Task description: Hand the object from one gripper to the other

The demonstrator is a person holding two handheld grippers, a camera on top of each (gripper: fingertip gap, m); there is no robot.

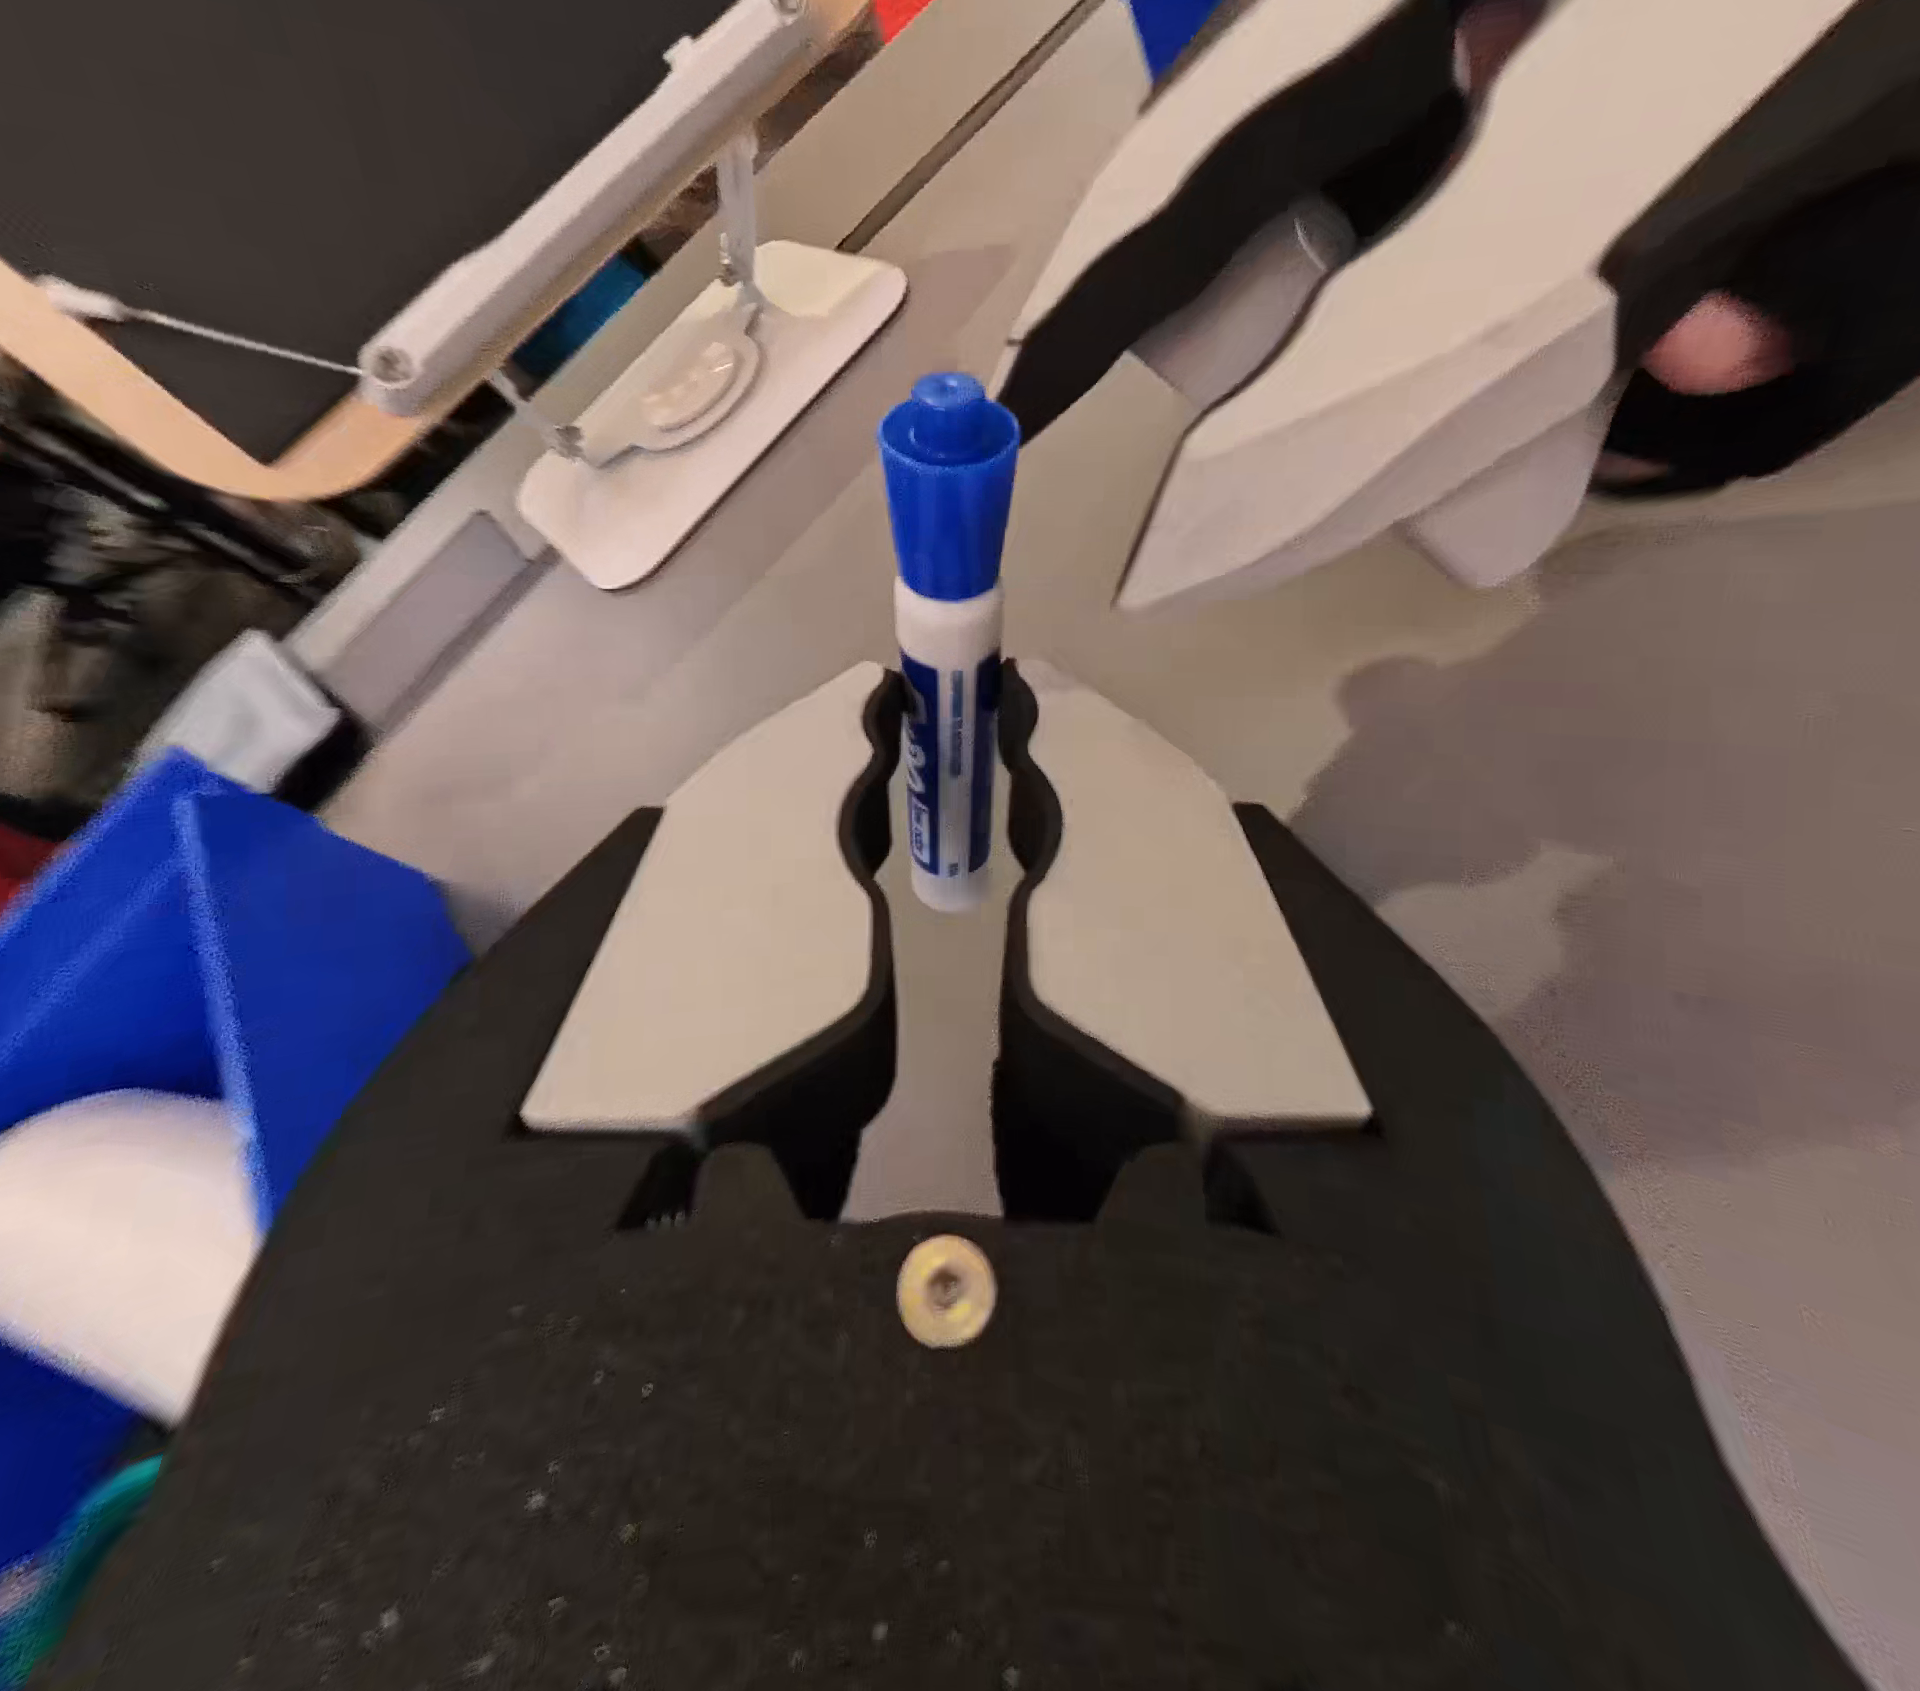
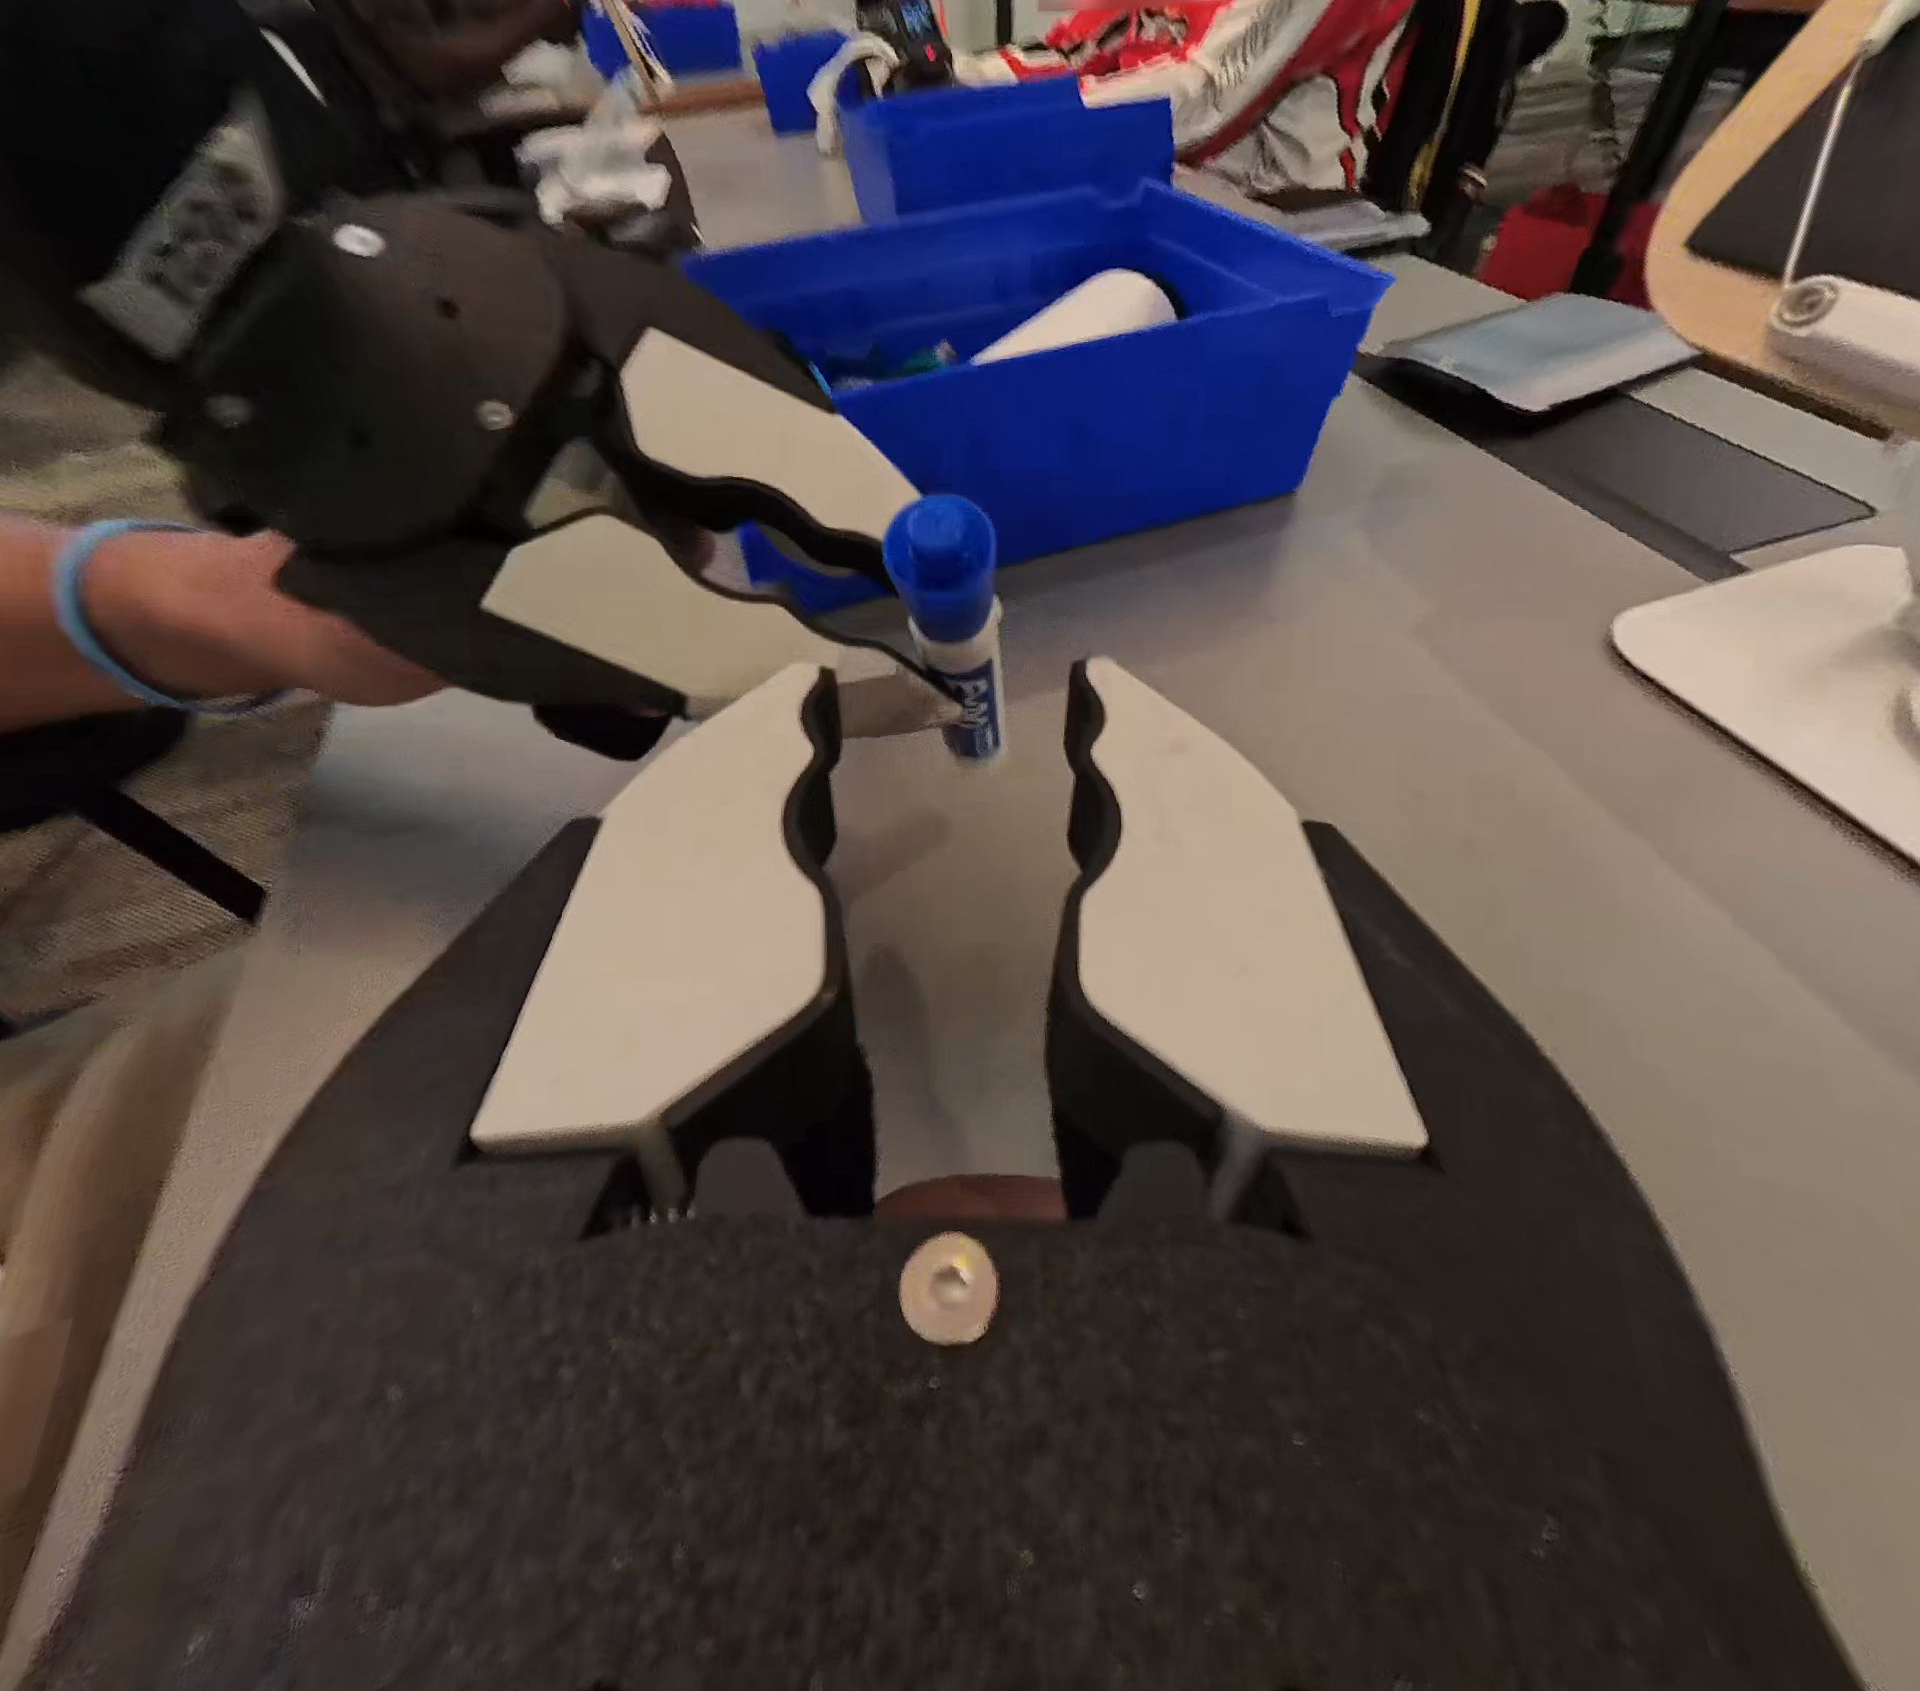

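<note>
1. We see the blue-capped white plastic marker [image 1: 948, 675] upright above the grey bench [image 2: 1455, 706], pinched low by the left gripper [image 1: 951, 706]
2. Light, stiff, slick: we'd take its bare barrel under the cap
3. The right gripper [image 2: 951, 706] waits just beside, jaws spread

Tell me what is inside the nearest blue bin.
In the blue bin lies a white cylinder beside small blue-green items, too blurred to identify. The front wall covers the bin's floor.

Black claw [image 2: 951, 685], grey fingers [image 2: 686, 914], blue wristband [image 2: 78, 602]
</note>
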